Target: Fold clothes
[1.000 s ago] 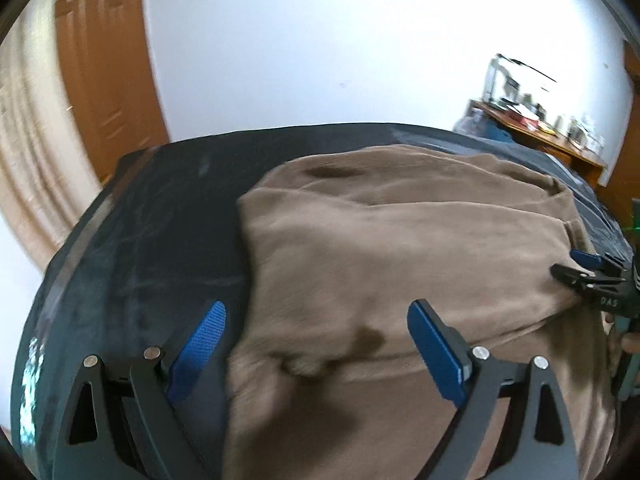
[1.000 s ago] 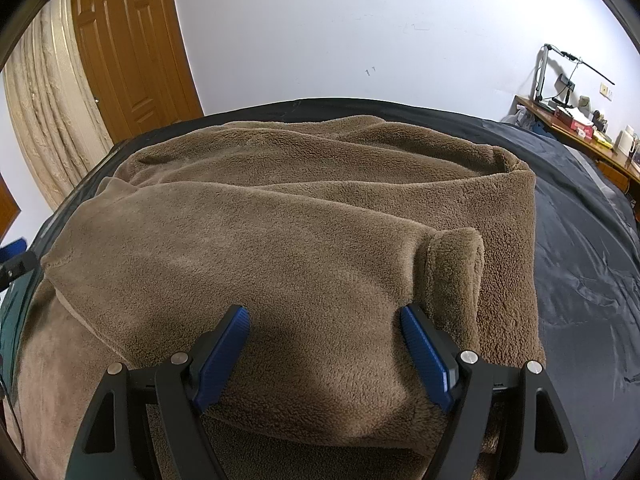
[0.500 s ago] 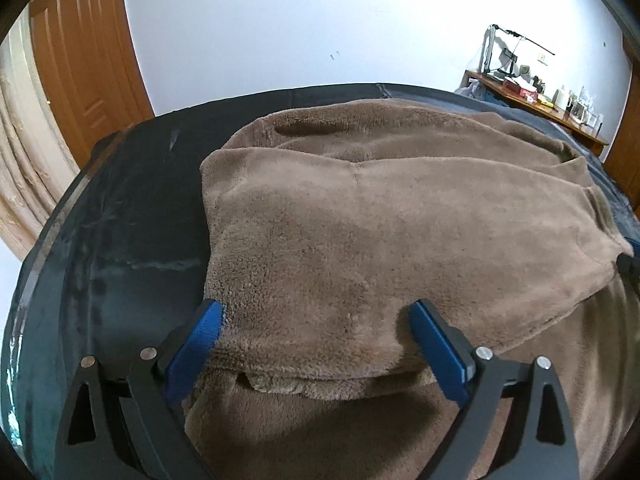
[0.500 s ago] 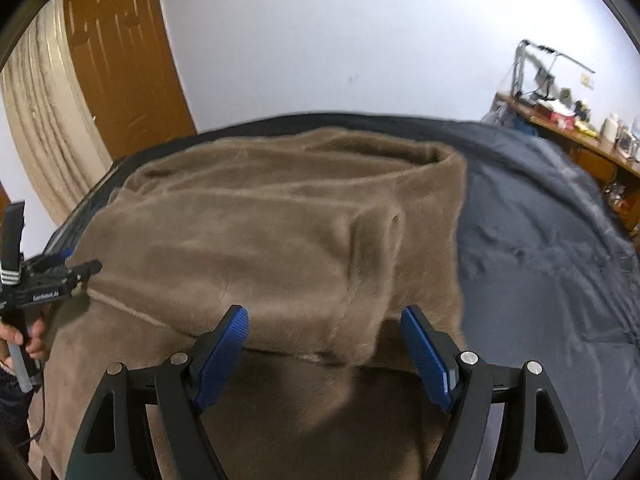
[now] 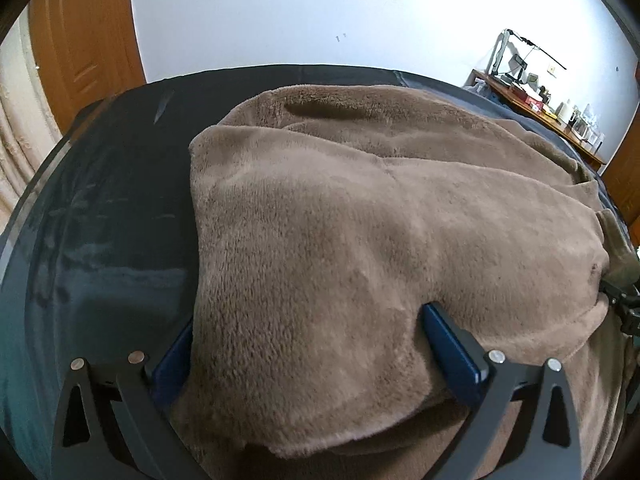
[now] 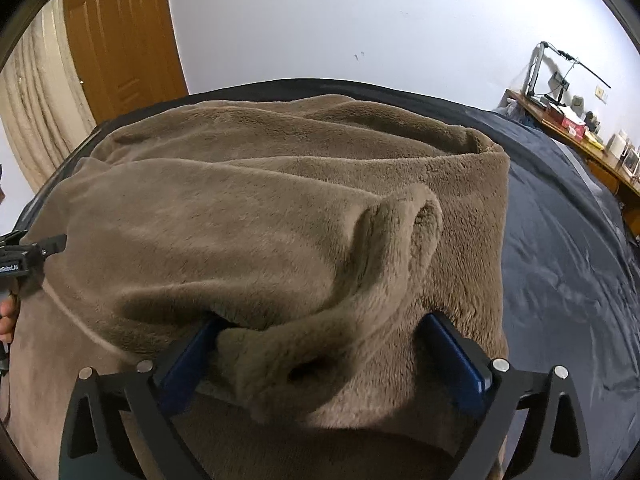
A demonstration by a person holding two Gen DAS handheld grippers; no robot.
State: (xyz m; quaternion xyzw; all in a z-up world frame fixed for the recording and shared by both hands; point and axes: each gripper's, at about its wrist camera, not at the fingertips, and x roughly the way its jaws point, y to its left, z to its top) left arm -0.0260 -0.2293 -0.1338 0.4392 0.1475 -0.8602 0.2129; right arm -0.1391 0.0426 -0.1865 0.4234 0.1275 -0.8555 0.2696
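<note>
A brown fleece garment [image 5: 360,240] lies folded over itself on a black sheet [image 5: 104,240]. My left gripper [image 5: 314,356] is open and wide, with the garment's near folded edge bulging between its blue pads [image 5: 452,356]. My right gripper [image 6: 320,360] is also open, and a rolled sleeve cuff [image 6: 400,224] of the same garment [image 6: 240,208] sits between its pads [image 6: 452,356]. The right gripper's tip [image 5: 620,304] shows at the right edge of the left wrist view. At the left edge of the right wrist view are the left gripper [image 6: 28,256] and a hand [image 6: 6,320].
Bare black sheet [image 6: 568,272] stretches to the right of the garment. A wooden door [image 6: 120,40] and a beige curtain [image 6: 36,104] stand at the back left. A cluttered desk with a lamp [image 6: 568,112] lines the right wall.
Both grippers have moved forward and lower onto the garment's near edge. Fleece now fills the gap between each pair of fingers. The finger spacing looks unchanged.
</note>
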